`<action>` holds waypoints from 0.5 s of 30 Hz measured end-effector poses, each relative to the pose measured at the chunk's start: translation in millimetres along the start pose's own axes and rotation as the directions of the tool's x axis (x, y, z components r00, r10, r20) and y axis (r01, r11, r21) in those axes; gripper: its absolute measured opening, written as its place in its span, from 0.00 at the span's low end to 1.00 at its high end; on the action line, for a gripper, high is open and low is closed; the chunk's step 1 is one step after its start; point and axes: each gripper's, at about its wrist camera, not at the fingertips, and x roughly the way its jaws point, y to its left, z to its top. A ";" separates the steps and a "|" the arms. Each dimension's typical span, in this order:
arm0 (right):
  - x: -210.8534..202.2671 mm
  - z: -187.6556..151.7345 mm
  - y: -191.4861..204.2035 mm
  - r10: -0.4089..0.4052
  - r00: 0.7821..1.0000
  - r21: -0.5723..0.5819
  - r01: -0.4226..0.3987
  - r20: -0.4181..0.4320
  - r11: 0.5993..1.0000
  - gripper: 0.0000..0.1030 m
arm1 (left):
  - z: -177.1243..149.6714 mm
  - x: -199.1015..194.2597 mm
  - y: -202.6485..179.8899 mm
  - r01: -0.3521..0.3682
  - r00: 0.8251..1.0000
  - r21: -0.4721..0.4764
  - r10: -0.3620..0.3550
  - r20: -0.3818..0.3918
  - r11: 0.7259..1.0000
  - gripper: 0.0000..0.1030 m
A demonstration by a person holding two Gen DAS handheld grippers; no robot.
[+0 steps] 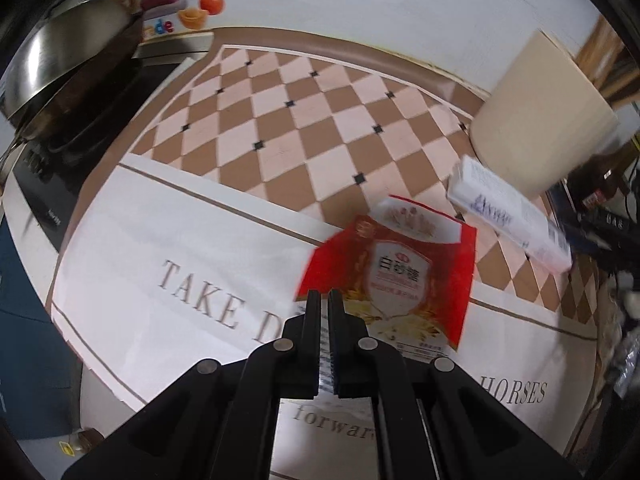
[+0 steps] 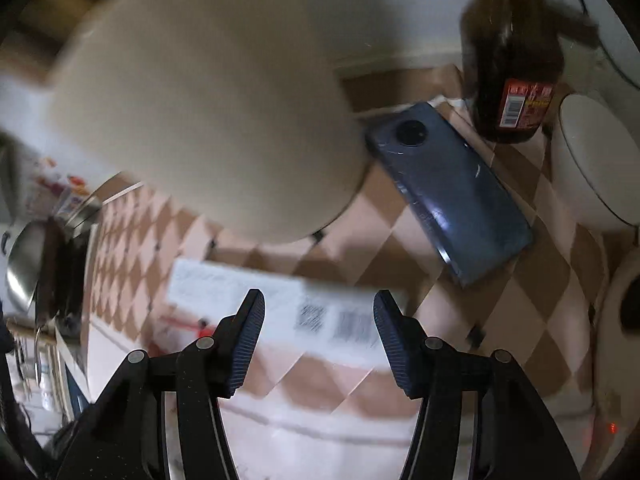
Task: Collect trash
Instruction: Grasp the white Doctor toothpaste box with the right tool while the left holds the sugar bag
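In the left wrist view, our left gripper [image 1: 325, 300] is clamped on the edge of a red sugar packet [image 1: 394, 268], holding it above the checkered tablecloth [image 1: 280, 120]. A white carton [image 1: 508, 216] lies beside a cream bin [image 1: 540, 116].

In the right wrist view, our right gripper [image 2: 318, 308] has its fingers spread apart over the blurred white carton [image 2: 280, 304]. Near the cream bin [image 2: 208, 100] lie a blue phone [image 2: 452, 192] and a dark bottle [image 2: 514, 60].

Left wrist view: high, angled down over checkered mat [image 1: 304, 120]. Right wrist view: low, close. Shared: cream bin [image 1: 548, 116] [image 2: 208, 100], white box [image 1: 508, 216] [image 2: 280, 308].
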 end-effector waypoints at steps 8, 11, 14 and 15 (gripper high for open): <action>5.8 -22.7 26.2 0.121 0.971 -0.128 -0.149 -0.207 0.980 0.55 | -7.4 24.2 5.8 -0.049 0.997 -0.010 0.049 -0.053 0.999 0.06; 0.3 -28.9 45.8 -0.018 0.987 -0.295 -0.030 -0.160 0.955 0.64 | -8.1 35.8 12.4 -0.098 0.992 -0.015 0.097 -0.075 0.995 0.07; 11.2 -22.6 63.1 -0.170 0.982 -0.463 0.113 -0.083 0.879 0.85 | -7.6 52.8 14.9 -0.160 0.982 -0.003 0.159 -0.106 0.987 0.43; 18.3 -20.5 67.8 -0.200 0.976 -0.503 0.130 -0.087 0.854 0.85 | -7.5 56.2 14.9 -0.170 0.980 -0.001 0.169 -0.103 0.985 0.58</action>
